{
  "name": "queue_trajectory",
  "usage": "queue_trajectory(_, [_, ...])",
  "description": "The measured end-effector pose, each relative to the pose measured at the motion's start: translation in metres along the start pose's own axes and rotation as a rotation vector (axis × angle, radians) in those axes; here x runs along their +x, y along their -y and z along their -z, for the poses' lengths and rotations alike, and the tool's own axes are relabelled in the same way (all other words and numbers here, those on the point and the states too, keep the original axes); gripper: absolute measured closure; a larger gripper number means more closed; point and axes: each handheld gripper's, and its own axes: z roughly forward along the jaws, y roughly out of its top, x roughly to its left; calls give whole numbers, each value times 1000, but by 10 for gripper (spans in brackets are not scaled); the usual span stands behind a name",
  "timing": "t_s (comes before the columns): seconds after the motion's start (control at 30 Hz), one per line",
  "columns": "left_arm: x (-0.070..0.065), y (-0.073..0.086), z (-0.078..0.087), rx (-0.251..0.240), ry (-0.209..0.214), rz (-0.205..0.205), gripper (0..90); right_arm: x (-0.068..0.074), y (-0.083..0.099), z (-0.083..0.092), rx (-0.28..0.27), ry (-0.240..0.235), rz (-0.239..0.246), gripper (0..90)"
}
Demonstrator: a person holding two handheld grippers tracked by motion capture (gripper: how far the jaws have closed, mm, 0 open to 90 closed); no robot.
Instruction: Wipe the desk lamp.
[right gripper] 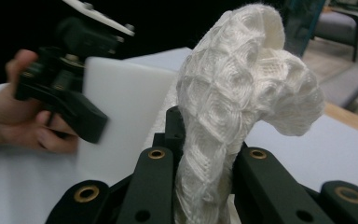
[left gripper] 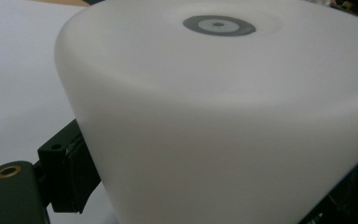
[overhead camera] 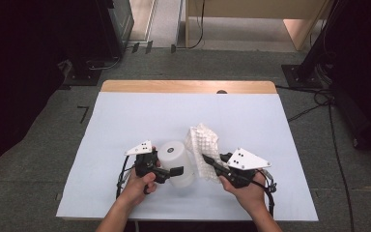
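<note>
The left gripper (overhead camera: 173, 171) has its jaws clamped on a smooth, frosted white container (overhead camera: 177, 163), cylindrical; the right gripper (overhead camera: 207, 160) pinches a soft white net sleeve (overhead camera: 203, 145) with honeycomb texture, just beside it; pale blue surface (overhead camera: 125, 121); grey carpet floor (overhead camera: 38, 145) beyond.

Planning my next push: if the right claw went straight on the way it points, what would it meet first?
Likely the white container. The right claw, shut on the netted cloth, points at its side, though the gap between them is hard to judge.
</note>
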Motion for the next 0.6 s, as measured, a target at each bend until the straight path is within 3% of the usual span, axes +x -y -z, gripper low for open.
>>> queue_trajectory(0.07, [-1,-1,-1,-12,4,8,80,8,-4,-3,-1,-22,30,800])
queue_trajectory(0.17, [-3,-3,-2,-8,-24,12,80,20,-3,-12,33,-32,76,800])
queue_trajectory(0.3, [0,-6,5,-55,-6,44,80,21,6,-21,90,-39,82,800])
queue_trajectory(0.37, [2,-7,10,-65,-22,46,80,18,14,-25,129,-39,76,801])
queue_trajectory(0.47, [4,-6,10,-49,-38,47,80,13,23,-30,172,-37,57,801])
queue_trajectory(0.6, [-3,-1,-4,17,-34,22,80,12,14,-27,124,-32,46,801])
